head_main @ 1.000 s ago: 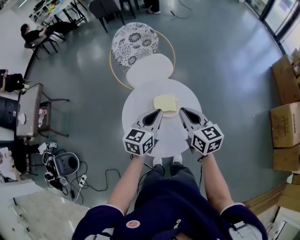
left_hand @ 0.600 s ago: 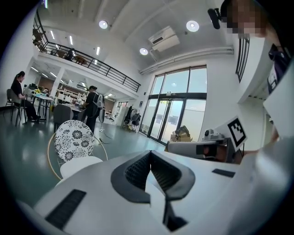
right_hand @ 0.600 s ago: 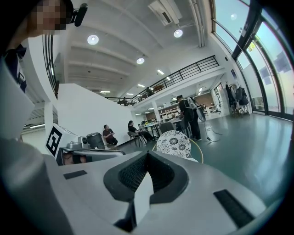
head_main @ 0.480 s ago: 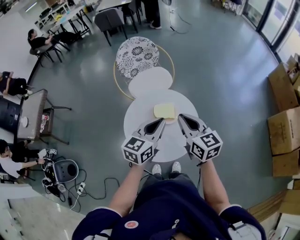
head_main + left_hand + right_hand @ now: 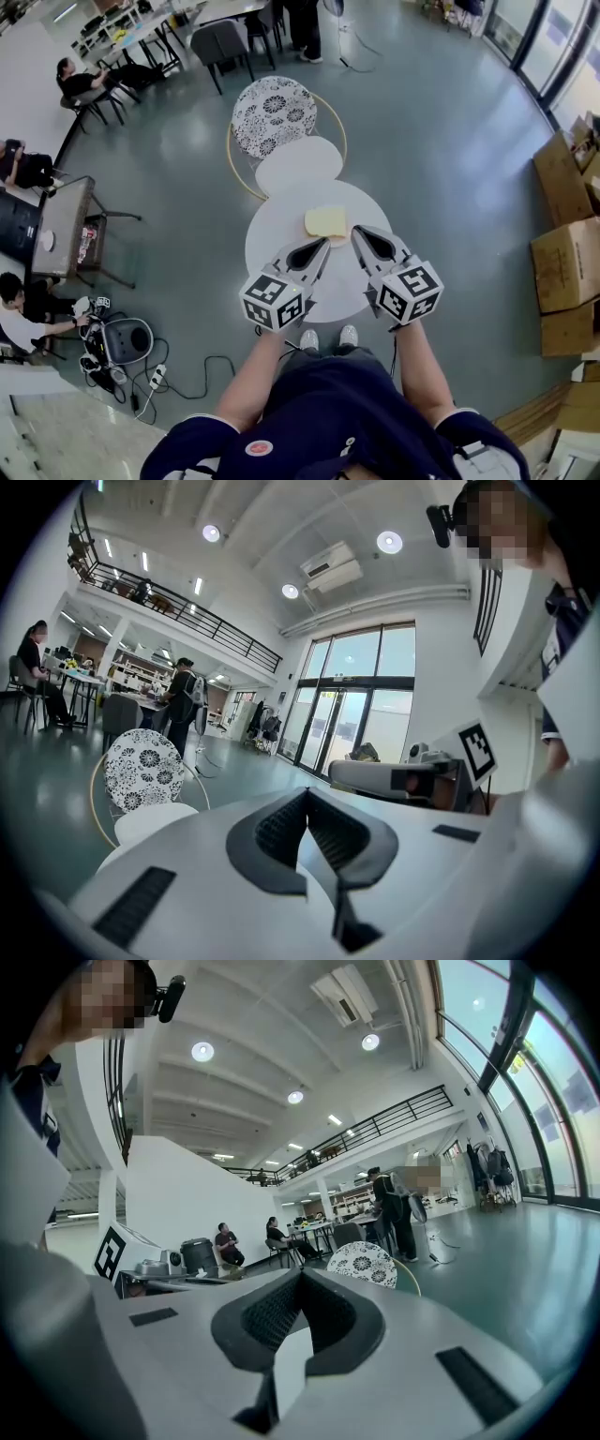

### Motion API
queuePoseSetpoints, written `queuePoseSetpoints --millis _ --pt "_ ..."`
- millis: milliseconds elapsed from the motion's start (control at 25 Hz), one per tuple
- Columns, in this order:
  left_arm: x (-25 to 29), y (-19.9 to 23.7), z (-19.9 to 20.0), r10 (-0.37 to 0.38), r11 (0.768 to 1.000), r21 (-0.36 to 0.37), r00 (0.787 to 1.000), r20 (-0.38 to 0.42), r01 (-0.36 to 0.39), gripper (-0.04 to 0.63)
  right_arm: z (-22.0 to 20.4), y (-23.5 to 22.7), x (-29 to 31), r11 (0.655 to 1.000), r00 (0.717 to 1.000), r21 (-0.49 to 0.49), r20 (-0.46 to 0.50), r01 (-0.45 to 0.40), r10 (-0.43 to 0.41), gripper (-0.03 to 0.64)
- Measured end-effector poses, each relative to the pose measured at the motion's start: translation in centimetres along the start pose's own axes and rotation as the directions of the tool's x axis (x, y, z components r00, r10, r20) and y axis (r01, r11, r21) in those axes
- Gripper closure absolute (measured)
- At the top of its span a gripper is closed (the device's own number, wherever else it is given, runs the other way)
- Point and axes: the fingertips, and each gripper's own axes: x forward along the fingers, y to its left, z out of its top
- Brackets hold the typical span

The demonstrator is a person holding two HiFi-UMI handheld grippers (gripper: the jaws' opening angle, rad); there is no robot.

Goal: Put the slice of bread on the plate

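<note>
Left forearm (image 5: 255, 375) and right forearm (image 5: 417, 370) reach forward side by side, bare below the sleeves, with left hand-held gripper (image 5: 322, 246) and right hand-held gripper (image 5: 356, 232) roughly level, tips converging slightly, each with jaws closed together and nothing between them.

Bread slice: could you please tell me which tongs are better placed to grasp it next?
Left, probably, though narrowly. The left tongs point at the middle of the bread's near edge; the right tongs point at its corner. Both are shut and empty.
</note>
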Motion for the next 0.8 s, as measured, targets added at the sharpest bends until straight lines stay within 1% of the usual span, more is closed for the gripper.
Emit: queuePoseSetpoints --millis 240,800 --pt "0.06 -0.22 -0.03 0.006 1.000 -0.009 1.000 0.000 -0.006 0.588 0.51 0.19 -0.26 1.000 1.000 -0.005 0.004 -0.009 0.009 0.611" --pt "-0.52 -0.82 -0.44 0.014 1.000 -0.020 1.000 -0.002 -0.014 0.588 0.23 0.60 -0.88 1.000 1.000 0.001 0.001 -0.016 0.016 0.611"
